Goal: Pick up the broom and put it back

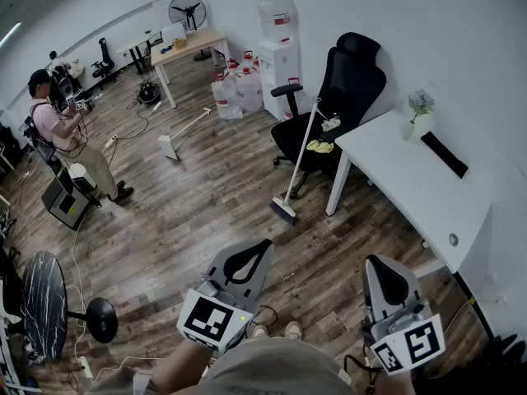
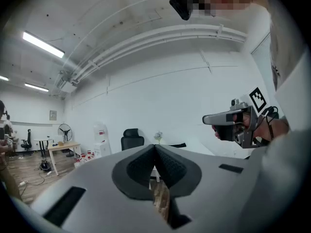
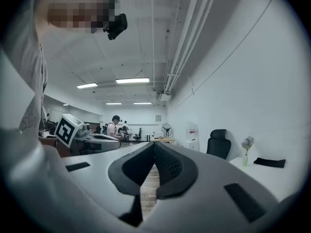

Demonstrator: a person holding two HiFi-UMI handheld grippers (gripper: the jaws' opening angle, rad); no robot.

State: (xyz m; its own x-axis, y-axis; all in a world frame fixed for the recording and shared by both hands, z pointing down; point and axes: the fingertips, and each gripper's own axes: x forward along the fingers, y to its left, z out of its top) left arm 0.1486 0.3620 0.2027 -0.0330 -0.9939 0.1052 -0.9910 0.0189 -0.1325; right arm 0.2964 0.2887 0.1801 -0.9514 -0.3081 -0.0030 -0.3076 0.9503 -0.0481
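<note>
The broom stands across the wooden floor with its brush head on the boards and its white handle leaning against a black office chair. Both grippers are held low in front of me, far short of the broom, pointing roughly level toward it. My left gripper is shut with nothing between its pads, and its jaws meet at the tip in the left gripper view. My right gripper is likewise shut and empty, its jaws touching in the right gripper view.
A white desk with a small flower vase stands right of the chair. A water dispenser and water bottles line the wall. A second white long-handled tool lies farther left. A person stands at the left.
</note>
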